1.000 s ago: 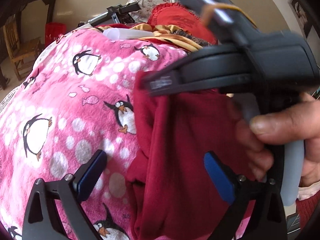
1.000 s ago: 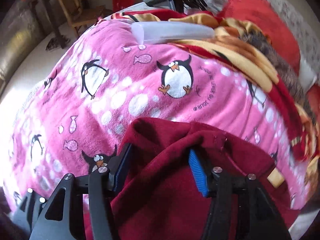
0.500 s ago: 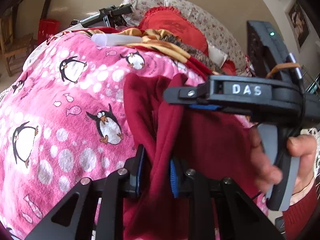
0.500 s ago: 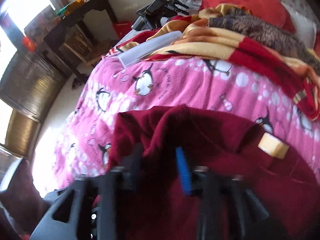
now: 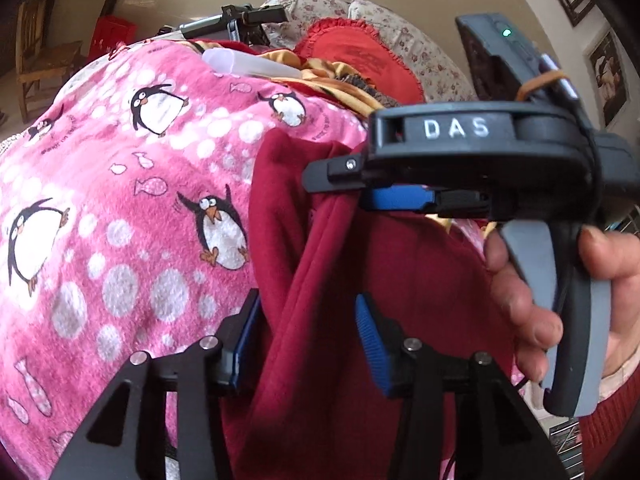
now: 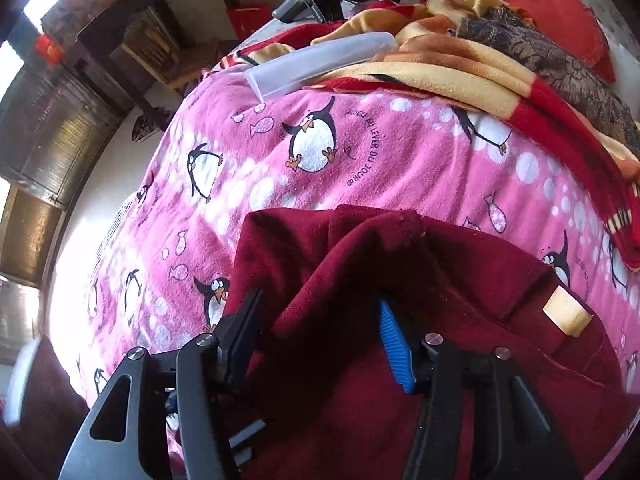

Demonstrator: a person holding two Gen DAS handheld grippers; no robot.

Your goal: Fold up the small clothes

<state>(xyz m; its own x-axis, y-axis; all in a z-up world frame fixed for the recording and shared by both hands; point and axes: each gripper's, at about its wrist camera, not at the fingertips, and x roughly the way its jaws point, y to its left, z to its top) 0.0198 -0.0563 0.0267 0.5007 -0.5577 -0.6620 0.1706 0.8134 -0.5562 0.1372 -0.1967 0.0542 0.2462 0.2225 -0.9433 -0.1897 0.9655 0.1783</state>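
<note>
A dark red garment [image 5: 400, 280] lies bunched on a pink penguin blanket [image 5: 120, 200]. My left gripper [image 5: 306, 332] is partly open, with a raised ridge of the garment standing between its blue pads. The right gripper [image 5: 332, 184] reaches in from the right, held by a hand, its jaws over the garment's upper fold. In the right wrist view the right gripper [image 6: 320, 336] stands partly open around a peak of the garment [image 6: 460, 300]; a tan label [image 6: 566, 316] shows on the cloth. The blanket [image 6: 320, 184] spreads beyond it.
A clear plastic tube [image 6: 320, 64] lies at the blanket's far edge beside a striped yellow and red blanket [image 6: 460, 76]. A red cushion [image 5: 360, 56] and black stand [image 5: 236, 20] sit behind. A wooden chair [image 5: 40, 60] stands on the floor at left.
Both grippers were pinched on the garment half a second ago; their jaws have now spread apart, leaving the cloth ridge loose between the pads. The garment has been gathered toward the middle.
</note>
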